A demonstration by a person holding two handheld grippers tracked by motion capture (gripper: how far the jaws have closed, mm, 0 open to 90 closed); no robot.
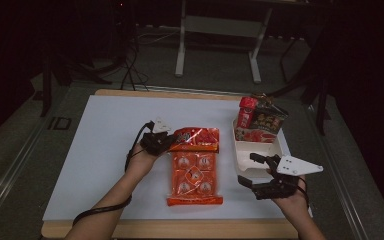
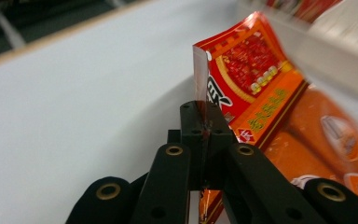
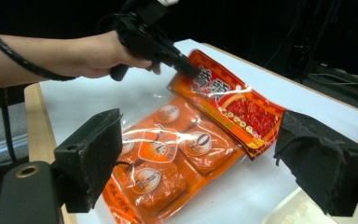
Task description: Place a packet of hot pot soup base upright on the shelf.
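Jaws of the left gripper (image 1: 166,141) are clamped on the upper left corner of an orange snack bag (image 1: 194,168), and that corner is lifted off the white table (image 1: 105,140) while the bag's lower end lies flat. In the high view the bag sits near the table's centre, with the left gripper at its ten o'clock. The right gripper (image 1: 254,172) hangs at the bag's three o'clock, its jaws spread wide with nothing between them, just beside a white tray (image 1: 276,150) at the table's two o'clock, which holds several red packets (image 1: 259,121).
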